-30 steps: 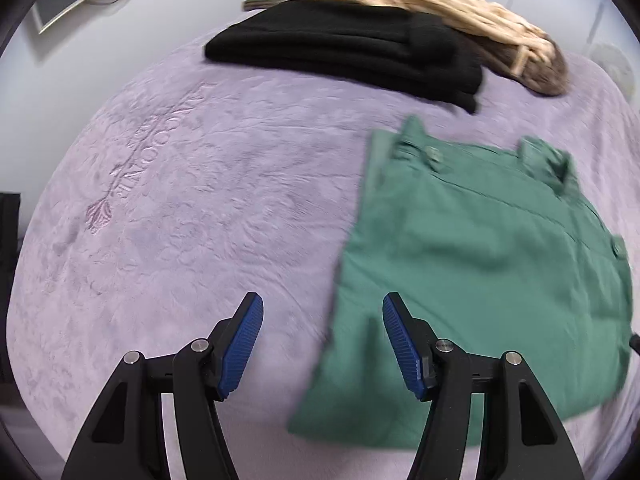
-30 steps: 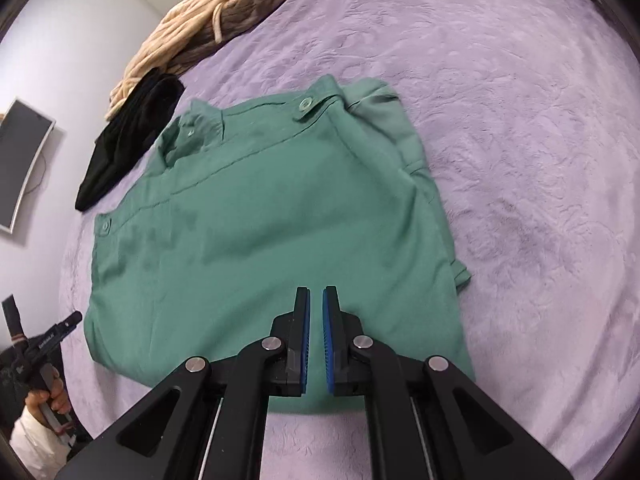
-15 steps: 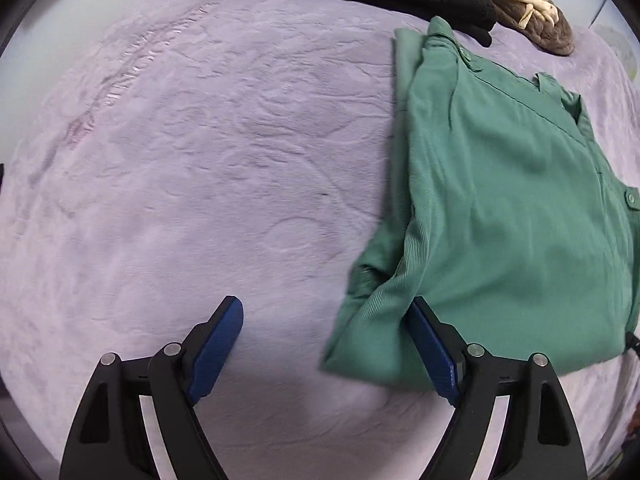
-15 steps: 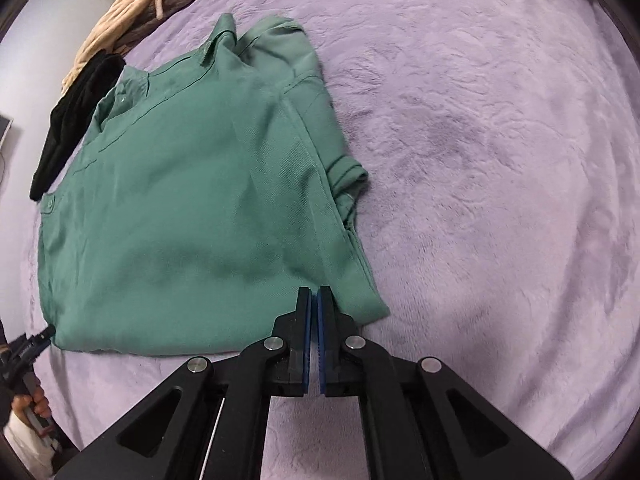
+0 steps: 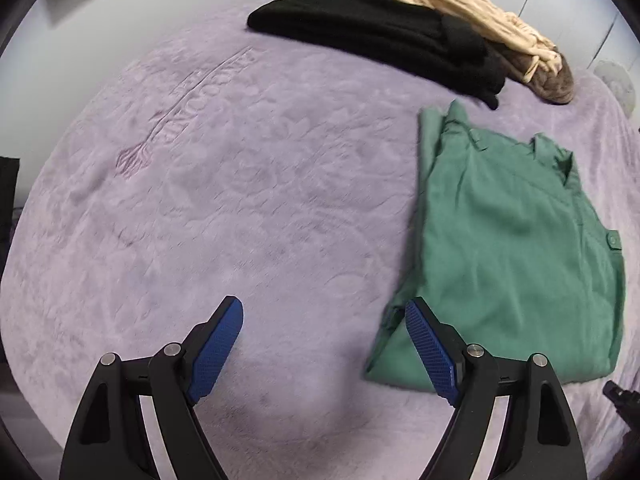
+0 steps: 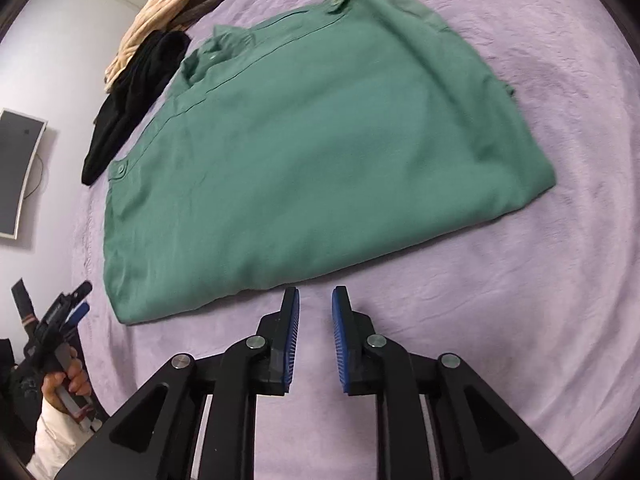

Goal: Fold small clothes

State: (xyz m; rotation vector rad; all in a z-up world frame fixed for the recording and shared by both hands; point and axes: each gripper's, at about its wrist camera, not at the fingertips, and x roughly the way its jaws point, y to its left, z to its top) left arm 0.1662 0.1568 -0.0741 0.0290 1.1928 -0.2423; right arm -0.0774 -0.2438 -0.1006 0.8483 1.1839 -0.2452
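Green shirt (image 6: 320,140) lies flat, collar toward the black clothes (image 6: 132,92).

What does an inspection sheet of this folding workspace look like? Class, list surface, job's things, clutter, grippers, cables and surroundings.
Surface: purple blanket with embossed pattern.
Job's things: green shirt, folded flat, collar at the far end.
Clutter: black garment and beige garment, piled at the far edge.
Grippers: left hand-held gripper open, beside the shirt's corner; right hand-held gripper slightly open, empty, just short of the shirt's near edge.
Cables: thin cable by the wall monitor.
Surroundings: pale wall.
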